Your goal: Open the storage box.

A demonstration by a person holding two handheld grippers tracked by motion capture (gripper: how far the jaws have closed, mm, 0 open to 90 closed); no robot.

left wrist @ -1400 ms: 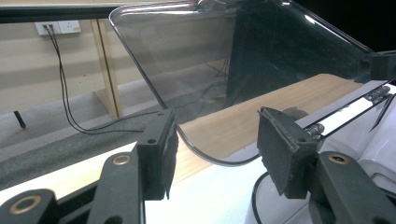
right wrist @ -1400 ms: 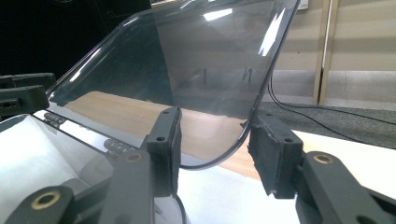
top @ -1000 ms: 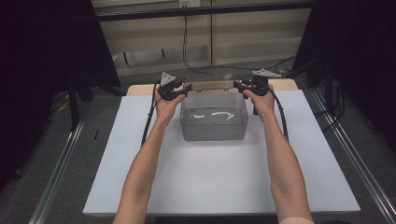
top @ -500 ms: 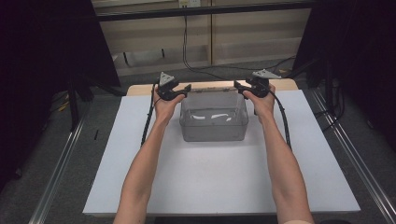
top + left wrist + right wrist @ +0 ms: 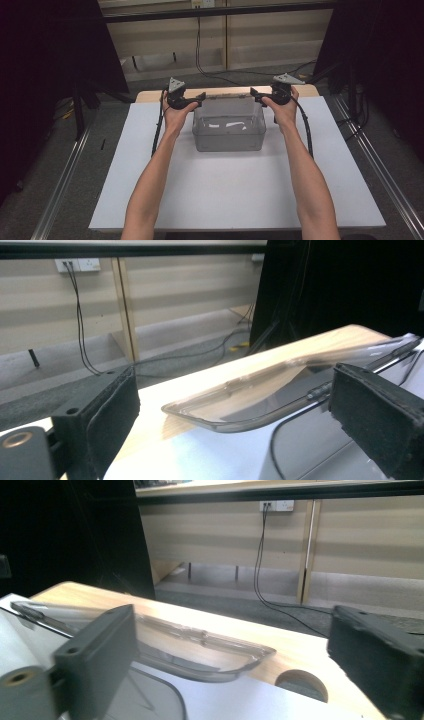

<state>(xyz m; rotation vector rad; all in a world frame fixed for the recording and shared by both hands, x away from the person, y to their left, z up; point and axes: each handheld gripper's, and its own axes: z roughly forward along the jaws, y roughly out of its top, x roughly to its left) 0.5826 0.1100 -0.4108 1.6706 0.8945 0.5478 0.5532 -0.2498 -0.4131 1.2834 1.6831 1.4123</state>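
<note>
A clear plastic bin (image 5: pixel 229 131) stands at the far middle of the white board (image 5: pixel 235 195). Its clear lid (image 5: pixel 228 98) lies behind it along the wooden table edge. My left gripper (image 5: pixel 201 97) is at the lid's left end and my right gripper (image 5: pixel 254 93) at its right end. Both have just been opening their jaws. In the left gripper view the lid (image 5: pixel 280 395) ends ahead of the open left gripper (image 5: pixel 235 425), and neither pad touches it. The right gripper view shows the lid (image 5: pixel 200 647) ahead of the open right gripper (image 5: pixel 235 655), also untouched.
The wooden tabletop (image 5: pixel 150 96) sticks out beyond the board's far edge and has a round hole (image 5: pixel 301 684) near the right gripper. Cables (image 5: pixel 210 70) run over the floor behind the table. Dark curtains stand at both sides, and metal rails (image 5: pixel 65 185) flank the table.
Both hands have drawn slightly outward, away from the bin's top corners. The jaws stand wider than before, and the lid now lies free behind the bin.
</note>
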